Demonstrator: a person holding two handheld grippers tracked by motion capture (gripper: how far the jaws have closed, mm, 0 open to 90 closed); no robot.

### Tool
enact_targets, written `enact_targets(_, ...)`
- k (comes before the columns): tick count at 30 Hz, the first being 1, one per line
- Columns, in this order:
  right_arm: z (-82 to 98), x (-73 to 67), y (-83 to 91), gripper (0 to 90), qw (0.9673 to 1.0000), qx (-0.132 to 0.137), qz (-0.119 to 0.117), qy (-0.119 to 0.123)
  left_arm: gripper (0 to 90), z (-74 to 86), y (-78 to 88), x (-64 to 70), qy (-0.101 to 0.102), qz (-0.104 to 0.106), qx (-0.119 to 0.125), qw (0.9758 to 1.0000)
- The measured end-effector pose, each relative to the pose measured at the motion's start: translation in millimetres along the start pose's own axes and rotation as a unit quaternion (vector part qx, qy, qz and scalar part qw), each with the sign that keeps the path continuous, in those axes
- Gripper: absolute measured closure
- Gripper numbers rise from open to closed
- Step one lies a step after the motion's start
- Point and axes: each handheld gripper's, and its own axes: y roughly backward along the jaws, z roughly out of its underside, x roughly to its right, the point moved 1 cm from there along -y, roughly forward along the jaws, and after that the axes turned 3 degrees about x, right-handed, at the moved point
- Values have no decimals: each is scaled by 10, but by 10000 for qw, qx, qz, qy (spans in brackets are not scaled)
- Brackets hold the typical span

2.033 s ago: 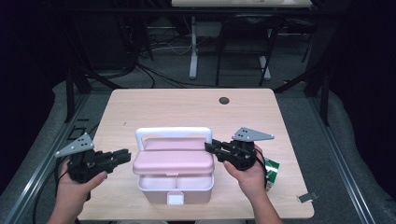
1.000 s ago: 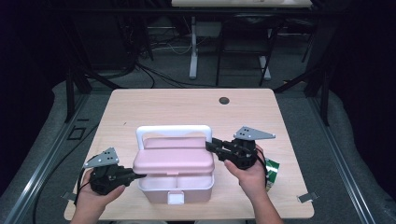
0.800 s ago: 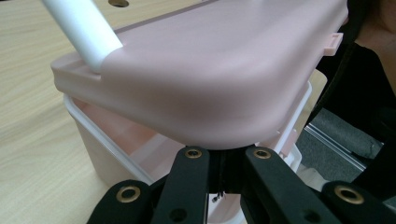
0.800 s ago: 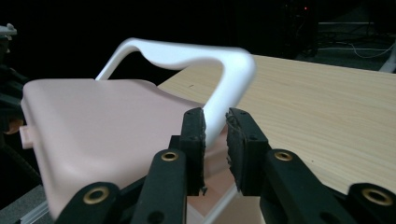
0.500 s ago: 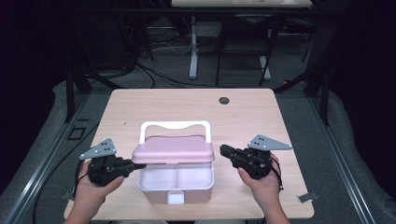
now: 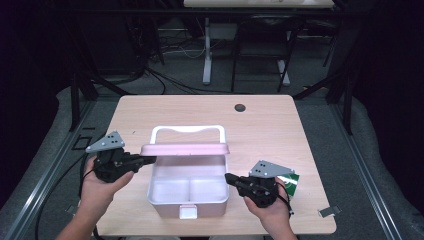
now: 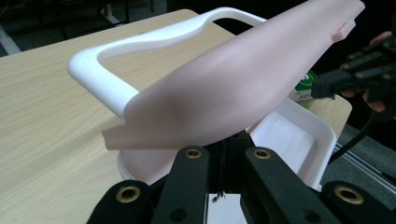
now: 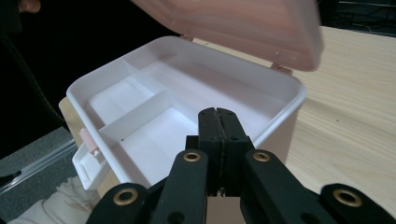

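Observation:
A small box stands at the table's near middle. Its white base point(image 6: 192, 206) point(image 8: 280, 98) has divided, empty compartments. The pink lid point(image 6: 185, 149) point(image 7: 233, 79) point(image 8: 243, 23) is swung up on its back hinge, with the white handle point(image 6: 187, 130) point(image 7: 107, 70) behind it. My left gripper point(image 6: 149, 160) point(image 7: 224, 144) reaches under the lid's left edge with its jaws together; the lid hides its tips. My right gripper point(image 6: 229, 178) point(image 8: 217, 114) hovers by the base's right wall. Its jaws have just been closing and are shut with nothing between them.
A green packet point(image 6: 291, 183) point(image 7: 306, 88) lies on the table point(image 6: 280, 135) behind my right hand. A black round grommet point(image 6: 240, 107) sits near the far edge. The box's front latch point(image 6: 187, 212) point(image 8: 86, 149) hangs open. Desk legs and cables stand beyond the table.
The lid has gone from shut to swung up, and my left gripper has risen with it. My right gripper has drawn away from the lid's right side, nearer and lower.

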Motion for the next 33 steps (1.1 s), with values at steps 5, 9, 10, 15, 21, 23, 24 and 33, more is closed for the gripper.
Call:
enact_targets(5,46,-60,-95,900,9999,-137,-35,47,899,-120,-30,-39,-9,-156,-4,9999)
enact_targets(9,92,-88,-155,900,9995,-261,-119,149,898,-202,-51,-74,41,-234,-35,9997)
enact_targets(10,107,-98,-167,900,9994,-296,-130,158,899,-220,-57,-81,41,-252,-50,9997)
enact_targets(15,149,-120,-197,900,9989,-406,-125,208,898,-307,-78,-108,19,-324,-128,9994)
enact_targets(21,182,-159,-241,900,9981,-520,-235,223,898,-368,-113,-156,89,-394,-102,9991)
enact_targets(23,191,-161,-255,900,9980,-535,-266,209,898,-382,-119,-172,107,-421,-107,9990)
enact_targets(24,193,-163,-258,900,9979,-540,-286,195,898,-387,-124,-185,115,-443,-101,9989)
enact_targets(33,203,-181,-284,900,9975,-574,-320,241,897,-465,-147,-294,153,-644,-258,9975)
